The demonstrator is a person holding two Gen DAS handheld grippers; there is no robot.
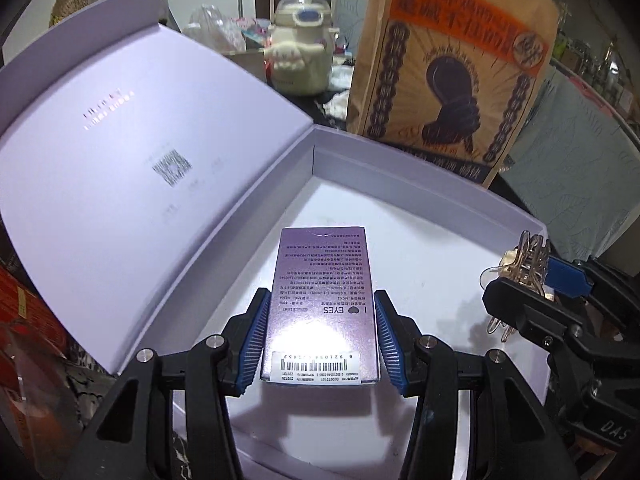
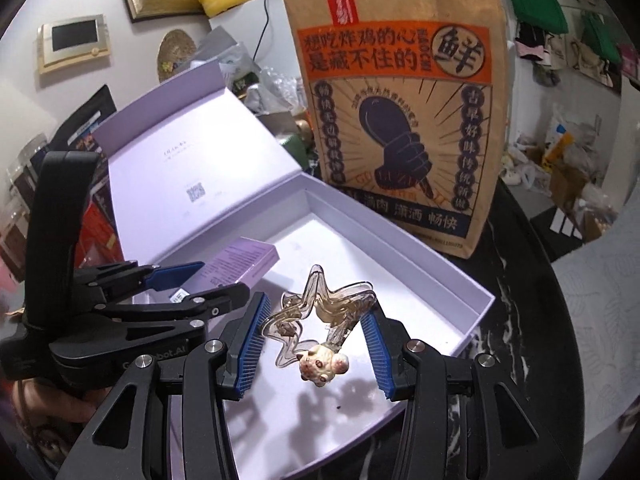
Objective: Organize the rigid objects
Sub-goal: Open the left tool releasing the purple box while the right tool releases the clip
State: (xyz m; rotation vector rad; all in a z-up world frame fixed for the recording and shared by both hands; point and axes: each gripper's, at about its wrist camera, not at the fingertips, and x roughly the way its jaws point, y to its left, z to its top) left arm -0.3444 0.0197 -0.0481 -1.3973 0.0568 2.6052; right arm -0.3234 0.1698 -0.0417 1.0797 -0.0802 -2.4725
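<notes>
My left gripper (image 1: 320,300) is shut on a small purple carton (image 1: 322,264) printed with text, its blue pads pressing both long sides. The carton hangs tilted over the white floor of an open lavender box (image 1: 420,232), whose lid (image 1: 140,140) stands up on the left. In the right wrist view my right gripper (image 2: 316,312) is shut on a clear star-shaped hair clip (image 2: 332,308) with a cream animal charm (image 2: 322,364), held above the box (image 2: 472,320) near its front. The left gripper (image 2: 216,280) and carton (image 2: 244,260) appear at the left there; the right gripper (image 1: 532,280) shows at the right in the left wrist view.
A tall brown paper bag (image 2: 400,120) with an orange banner stands right behind the box. A cream bottle with a handle (image 1: 300,40) and crumpled plastic sit further back. The box rests on a dark marble-patterned table (image 2: 520,320). Red packaging (image 1: 24,320) lies left of the lid.
</notes>
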